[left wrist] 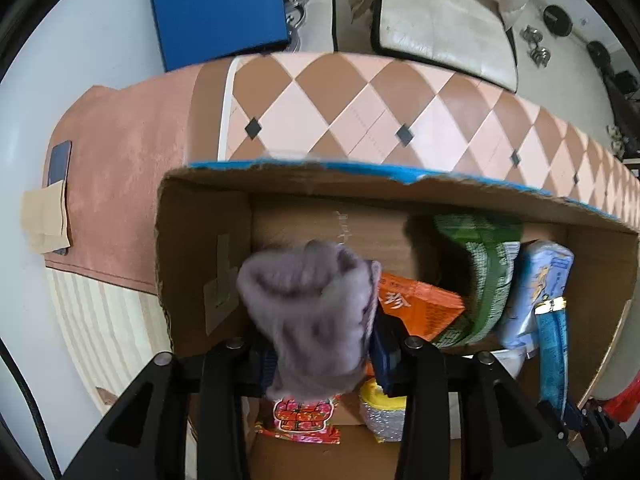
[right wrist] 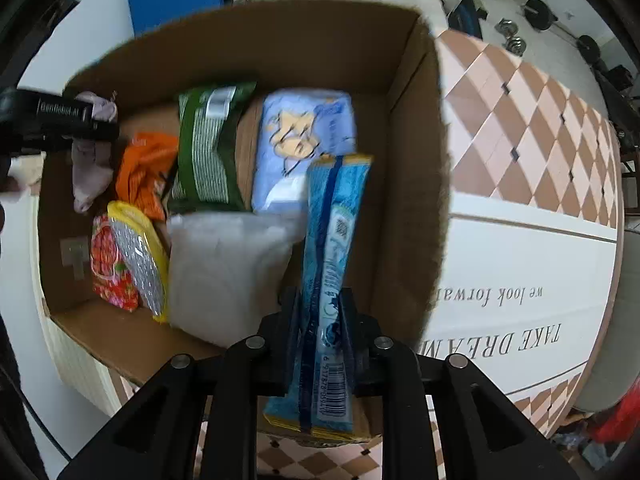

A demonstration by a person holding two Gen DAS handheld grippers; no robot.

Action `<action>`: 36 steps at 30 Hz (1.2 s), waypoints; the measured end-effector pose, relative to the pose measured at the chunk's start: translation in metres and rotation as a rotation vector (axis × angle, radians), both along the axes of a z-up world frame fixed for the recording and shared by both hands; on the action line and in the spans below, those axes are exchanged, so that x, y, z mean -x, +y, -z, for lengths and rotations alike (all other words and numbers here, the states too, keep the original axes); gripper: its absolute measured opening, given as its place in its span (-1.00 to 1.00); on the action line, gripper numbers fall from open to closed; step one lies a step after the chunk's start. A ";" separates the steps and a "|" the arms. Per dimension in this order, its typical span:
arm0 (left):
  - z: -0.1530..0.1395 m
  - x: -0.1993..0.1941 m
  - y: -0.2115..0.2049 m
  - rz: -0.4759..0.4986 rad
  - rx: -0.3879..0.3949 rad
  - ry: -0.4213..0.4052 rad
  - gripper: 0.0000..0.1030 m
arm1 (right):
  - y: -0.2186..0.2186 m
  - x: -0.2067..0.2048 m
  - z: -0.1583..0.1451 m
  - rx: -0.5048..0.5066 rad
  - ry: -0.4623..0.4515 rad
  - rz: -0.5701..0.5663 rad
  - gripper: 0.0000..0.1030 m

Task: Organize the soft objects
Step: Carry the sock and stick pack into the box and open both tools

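My left gripper (left wrist: pixel 324 344) is shut on a grey-purple sock (left wrist: pixel 312 304) and holds it above the left end of an open cardboard box (left wrist: pixel 200 248). The same gripper and the sock (right wrist: pixel 90 168) show at the left of the right wrist view. My right gripper (right wrist: pixel 318 304) is shut on a long blue foil packet (right wrist: pixel 332 264) over the box's (right wrist: pixel 404 216) right side; the packet (left wrist: pixel 554 348) also shows in the left wrist view. Inside the box are an orange packet (right wrist: pixel 146 172), a green packet (right wrist: pixel 210 140), a light blue tissue pack (right wrist: pixel 304 136), a white bag (right wrist: pixel 228 272), a yellow-silver packet (right wrist: pixel 138 260) and a red patterned pouch (right wrist: pixel 106 268).
The box sits on a round table with a pink-and-brown diamond cloth (left wrist: pixel 360 96) and a white printed cloth (right wrist: pixel 520 280). A phone (left wrist: pixel 59 160) and a beige paper (left wrist: pixel 44 220) lie at the left. A blue panel (left wrist: pixel 216 8) and cream sofa (left wrist: pixel 440 20) stand behind.
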State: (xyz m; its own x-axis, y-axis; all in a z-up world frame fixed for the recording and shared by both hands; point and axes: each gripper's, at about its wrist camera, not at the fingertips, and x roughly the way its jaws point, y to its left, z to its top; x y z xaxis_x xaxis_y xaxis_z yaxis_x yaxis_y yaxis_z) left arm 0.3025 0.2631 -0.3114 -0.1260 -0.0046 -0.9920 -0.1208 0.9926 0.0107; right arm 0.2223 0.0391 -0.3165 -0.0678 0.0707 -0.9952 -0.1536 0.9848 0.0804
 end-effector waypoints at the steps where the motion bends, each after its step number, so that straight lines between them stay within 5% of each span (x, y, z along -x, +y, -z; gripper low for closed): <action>1: 0.002 0.000 0.001 0.002 0.014 0.004 -0.21 | 0.001 0.001 0.003 0.002 0.014 -0.003 -0.41; 2: 0.003 0.000 0.001 0.003 0.016 0.005 -0.09 | 0.001 0.002 0.004 0.000 0.020 0.003 -0.29; 4: 0.000 0.001 0.003 0.006 0.014 -0.007 0.14 | -0.001 0.004 0.002 -0.020 0.017 0.018 0.33; 5: -0.001 0.002 0.003 0.003 0.012 -0.012 0.22 | -0.002 0.004 -0.001 -0.032 0.009 0.029 0.37; 15: -0.044 0.034 -0.002 0.003 0.018 -0.106 0.23 | -0.003 0.008 -0.035 -0.052 -0.047 0.069 0.38; 21: -0.076 0.093 -0.018 0.000 -0.014 -0.209 0.23 | -0.007 0.019 -0.059 -0.045 -0.107 0.085 0.38; 28: -0.101 0.147 -0.041 0.000 -0.045 -0.296 0.24 | -0.014 0.043 -0.084 -0.020 -0.181 0.075 0.63; 31: -0.112 0.164 -0.046 -0.002 -0.063 -0.335 0.67 | -0.019 0.054 -0.093 -0.006 -0.213 0.075 0.92; 36: -0.127 0.176 -0.050 -0.019 -0.058 -0.367 0.72 | -0.029 0.067 -0.107 0.018 -0.260 0.089 1.00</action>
State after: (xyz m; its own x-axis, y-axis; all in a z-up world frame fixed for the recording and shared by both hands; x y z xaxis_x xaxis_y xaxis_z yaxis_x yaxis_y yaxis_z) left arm 0.1265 0.2127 -0.1845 0.2380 0.0542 -0.9698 -0.1458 0.9891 0.0195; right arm 0.1554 0.0102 -0.2092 0.1961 0.0467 -0.9795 -0.0793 0.9963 0.0316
